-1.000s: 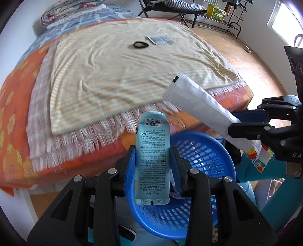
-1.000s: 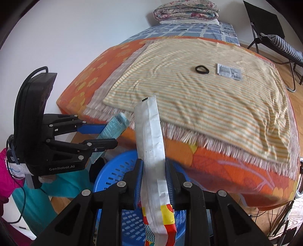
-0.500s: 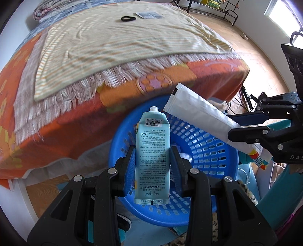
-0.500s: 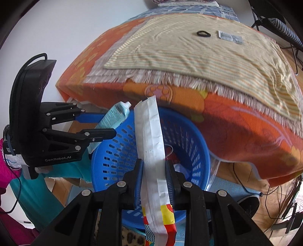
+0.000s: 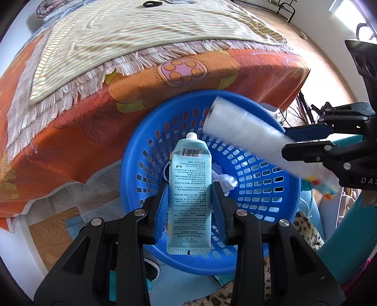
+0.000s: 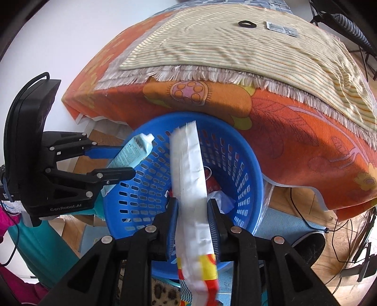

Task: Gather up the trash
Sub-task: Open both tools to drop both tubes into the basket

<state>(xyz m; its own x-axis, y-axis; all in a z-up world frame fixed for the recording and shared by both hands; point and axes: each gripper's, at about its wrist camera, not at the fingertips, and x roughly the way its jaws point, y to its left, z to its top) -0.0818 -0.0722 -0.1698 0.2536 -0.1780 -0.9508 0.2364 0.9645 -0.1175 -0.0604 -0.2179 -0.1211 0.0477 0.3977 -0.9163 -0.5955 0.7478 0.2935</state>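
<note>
Tube (image 5: pixel 189 200) & wrapper (image 6: pixel 192 188) inside basket rim (image 5: pixel 132 146), bed edge (image 5: pixel 165 89) close

Bright daylight, seemingly from a window (image 5: pixel 341 9) at upper right; strong fisheye bending, dark corners, wrapper (image 5: pixel 245 129) motion-blurred.

From my feed I saw a bed (image 6: pixel 294 141) draped in an orange floral cover (image 5: pixel 77 131), with a fringed striped yellow blanket (image 6: pixel 235 47) spread on top. A black hair tie (image 6: pixel 247 23) lay on that blanket, just beside a small flat packet (image 6: pixel 281 29). Wooden floor (image 5: pixel 313 54) showed beyond the bed.
</note>
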